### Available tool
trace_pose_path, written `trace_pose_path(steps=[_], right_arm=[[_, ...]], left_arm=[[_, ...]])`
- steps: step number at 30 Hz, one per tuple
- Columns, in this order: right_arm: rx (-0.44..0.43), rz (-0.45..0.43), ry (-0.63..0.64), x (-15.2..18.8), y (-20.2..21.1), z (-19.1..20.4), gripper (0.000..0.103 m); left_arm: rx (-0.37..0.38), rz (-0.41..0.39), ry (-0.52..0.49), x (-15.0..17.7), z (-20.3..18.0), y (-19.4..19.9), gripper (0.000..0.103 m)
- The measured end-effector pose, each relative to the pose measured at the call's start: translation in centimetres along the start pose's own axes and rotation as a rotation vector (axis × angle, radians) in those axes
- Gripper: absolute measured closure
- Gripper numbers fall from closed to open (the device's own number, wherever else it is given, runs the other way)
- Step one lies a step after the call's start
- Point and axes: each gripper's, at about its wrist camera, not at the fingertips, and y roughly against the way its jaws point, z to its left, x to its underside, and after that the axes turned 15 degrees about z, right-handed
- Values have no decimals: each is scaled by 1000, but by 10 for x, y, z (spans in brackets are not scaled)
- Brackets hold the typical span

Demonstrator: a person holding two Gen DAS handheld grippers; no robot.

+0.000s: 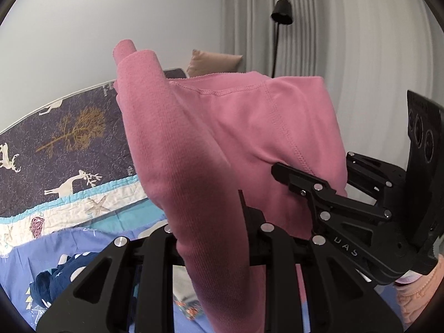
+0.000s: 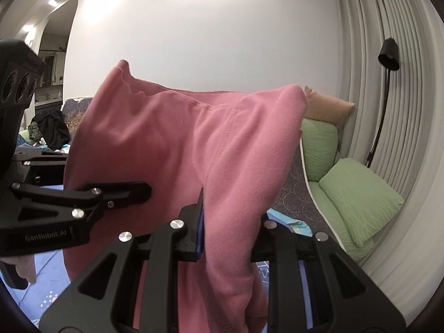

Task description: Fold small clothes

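Observation:
A pink garment [image 1: 222, 127], small trousers by its seams, hangs in the air between both grippers. My left gripper [image 1: 213, 222] is shut on one edge of it; the cloth drapes over the jaws and hides one finger. My right gripper [image 2: 222, 222] is shut on the other edge of the pink garment [image 2: 172, 144], with its blue pad against the cloth. The right gripper also shows in the left wrist view [image 1: 280, 170], and the left gripper in the right wrist view [image 2: 144, 190], each pinching the cloth.
Below lies a bed with a patterned quilt [image 1: 69, 144] with deer and trees. A dark blue garment [image 1: 55, 277] lies on it. Green pillows [image 2: 360, 191], a tan pillow [image 2: 327, 105], a black floor lamp [image 2: 388, 55], curtains and a dark clothes pile [image 2: 50, 130] surround the bed.

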Motion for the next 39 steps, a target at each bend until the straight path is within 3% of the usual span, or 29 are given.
trace_pose_path(steps=[7,8,9,10,11,13,14,17,23,25,27,29,30,32,34,36,39], right_arm=[[33,78,-24,-18,-90,7,81],[31,91,-40,-18,-103,6,79],[42,111,-58,-17,-119,5,65],[95,171,-84,-11,-143,3,55],[149,247,-97,-3,-165,2,45],[247,371,-97,25,-203,-2,56],[260,388,-99,40,-210,-5,57],[196,420,-155,79,-212,-17,56],[110,427,-264,131,-166,-31,55],[82,398,-259,145,-133,-26,50],[90,352,-249,157,-94,-15,25],[171,285,-227,167,-47,4,8],[226,213,-219,174,-18,17,5],[259,121,-232,184,24,36,3],[218,94,-280,191,56,44,3],[118,117,-345,198,83,51,3],[90,130,-352,203,114,64,3]], left_arm=[[-105,45,7,-20,32,-67,78],[-144,59,-6,-20,38,-83,75],[-186,87,-16,-17,46,-100,66],[-234,129,-13,-9,55,-118,58],[-267,191,9,6,68,-138,58],[-280,274,40,35,84,-163,58],[-266,306,41,54,91,-171,58],[-223,339,-3,97,93,-175,59],[-124,283,59,124,87,-132,58],[-84,243,86,134,81,-109,44],[-54,192,114,149,68,-84,33],[-34,146,161,163,56,-53,18],[-35,120,192,172,51,-37,8],[-21,68,227,185,41,-9,5],[8,23,250,196,33,14,2],[-2,-17,270,207,22,41,2],[-61,-31,257,221,0,74,2]])
